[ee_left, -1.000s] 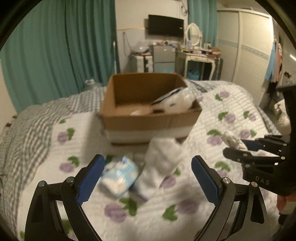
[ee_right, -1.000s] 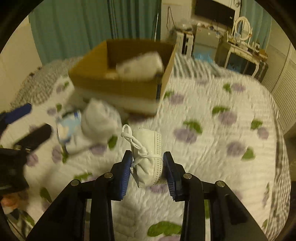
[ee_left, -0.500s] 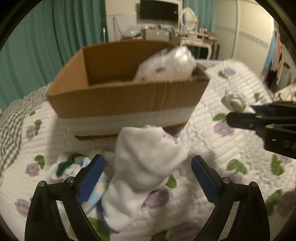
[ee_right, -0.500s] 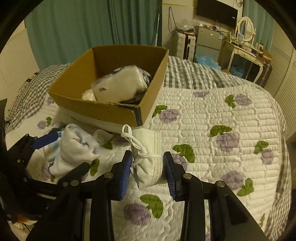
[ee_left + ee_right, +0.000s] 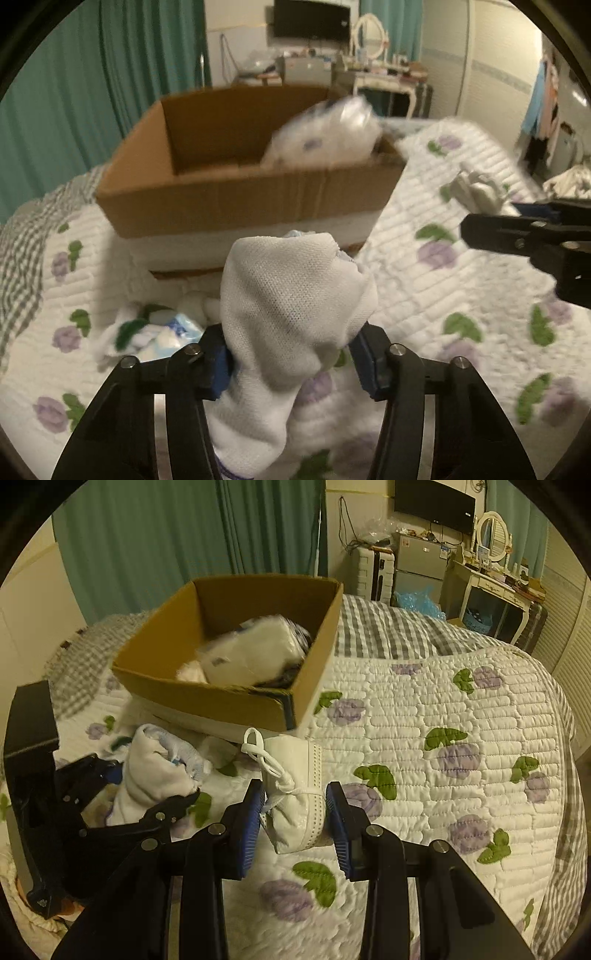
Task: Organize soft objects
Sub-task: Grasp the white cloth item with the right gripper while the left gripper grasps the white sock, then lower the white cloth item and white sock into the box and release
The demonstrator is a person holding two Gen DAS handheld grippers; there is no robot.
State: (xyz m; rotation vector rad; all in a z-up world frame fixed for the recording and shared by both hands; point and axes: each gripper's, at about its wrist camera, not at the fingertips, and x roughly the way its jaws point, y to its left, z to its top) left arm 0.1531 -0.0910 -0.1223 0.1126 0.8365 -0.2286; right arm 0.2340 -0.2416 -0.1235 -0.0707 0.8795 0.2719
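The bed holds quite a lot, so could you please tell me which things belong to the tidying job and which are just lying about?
Job:
- white sock, held by the left gripper
- white face mask, held by the right gripper
- cardboard box
- blue-and-white cloth on the quilt

Lying about:
- television
- dressing table
- green curtains

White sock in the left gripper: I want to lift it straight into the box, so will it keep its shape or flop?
The white sock will likely flop: it is thin knit, and its lower end already sags below the left gripper. It looks light, so the pinch should hold. Lift high, or the hanging end may catch the cardboard box rim.
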